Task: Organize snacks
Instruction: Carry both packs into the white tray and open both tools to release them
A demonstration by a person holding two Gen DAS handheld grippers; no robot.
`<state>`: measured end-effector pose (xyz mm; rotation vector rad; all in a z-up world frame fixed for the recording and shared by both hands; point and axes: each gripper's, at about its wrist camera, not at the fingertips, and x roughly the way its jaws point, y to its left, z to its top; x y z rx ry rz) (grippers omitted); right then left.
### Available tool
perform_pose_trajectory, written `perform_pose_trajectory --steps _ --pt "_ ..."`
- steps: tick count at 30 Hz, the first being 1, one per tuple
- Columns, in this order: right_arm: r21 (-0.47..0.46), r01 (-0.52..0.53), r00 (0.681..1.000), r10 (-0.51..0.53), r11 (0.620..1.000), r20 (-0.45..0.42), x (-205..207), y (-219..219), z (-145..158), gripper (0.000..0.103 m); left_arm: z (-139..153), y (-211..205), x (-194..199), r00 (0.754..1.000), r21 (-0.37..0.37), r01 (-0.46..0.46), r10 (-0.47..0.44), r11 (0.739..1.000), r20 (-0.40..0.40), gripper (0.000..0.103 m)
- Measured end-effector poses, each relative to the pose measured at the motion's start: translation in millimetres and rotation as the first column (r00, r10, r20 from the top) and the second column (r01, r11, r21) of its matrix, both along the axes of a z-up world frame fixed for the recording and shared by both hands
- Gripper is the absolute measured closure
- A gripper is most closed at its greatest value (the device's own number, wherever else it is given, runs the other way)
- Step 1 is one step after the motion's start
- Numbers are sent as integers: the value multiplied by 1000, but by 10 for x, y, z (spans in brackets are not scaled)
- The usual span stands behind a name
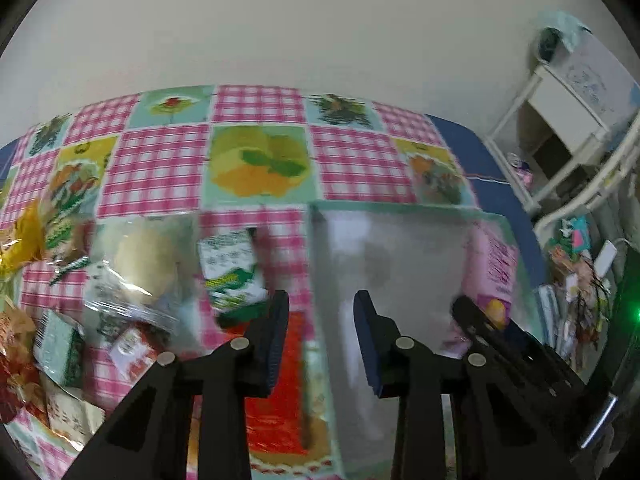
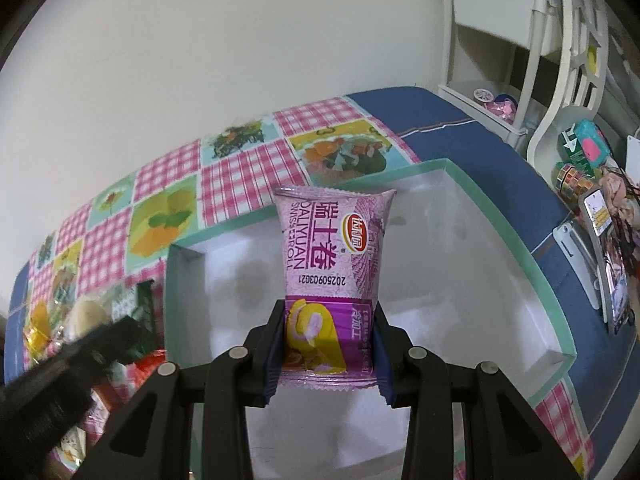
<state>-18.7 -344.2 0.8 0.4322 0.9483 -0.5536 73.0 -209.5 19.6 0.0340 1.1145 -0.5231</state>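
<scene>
In the left view, your left gripper [image 1: 321, 320] is open and holds nothing. It hangs low over the table [image 1: 160, 168], by the box's [image 1: 400, 210] near left corner. The snack pile [image 1: 132, 280] lies at about ten o'clock from it, and the box at one o'clock. In the right view, your right gripper [image 2: 326, 336] is squeezed shut on the purple roll [image 2: 332, 248]. The roll's long side points straight ahead, to twelve o'clock. It hangs over the box, which looks empty, so this hand is nearer for the drop.
</scene>
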Motion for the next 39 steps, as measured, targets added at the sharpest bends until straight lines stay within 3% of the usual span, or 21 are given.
perform_pose_trajectory --steps 6,8,9,16,21,24,26,27,33,39 --pt "17 -4 1000 4 1000 -31 19 23 -116 63 -182 250 274 995 40 -83 85 996 -47 65" --pt "14 -6 999 7 1000 -40 22 35 -134 63 -228 260 297 996 61 -80 82 995 -42 42" --pt "15 -6 999 7 1000 -44 22 35 -140 63 -253 268 305 996 67 -73 76 995 -40 39" --pt "21 -15 998 16 1000 -57 44 51 -172 63 -412 200 424 998 131 -58 61 990 -17 31" --pt "28 -25 998 27 999 -65 65 71 -188 63 -611 212 509 987 78 -109 117 991 -107 31" --pt "24 -27 997 28 999 -68 69 77 -191 63 -675 197 508 986 84 -127 135 988 -101 32" --pt "24 -27 997 29 999 -74 74 80 -204 63 -691 190 520 985 91 -144 151 985 -85 59" --pt "26 -28 997 29 999 -76 73 79 -211 63 -690 189 532 985 87 -148 155 985 -82 62" --pt "38 -29 996 32 999 -85 99 70 -241 63 -615 225 544 984 64 -157 161 986 -79 62" --pt "45 -13 996 16 999 -83 99 38 -258 63 -241 208 451 992 -12 -121 121 993 -23 62"
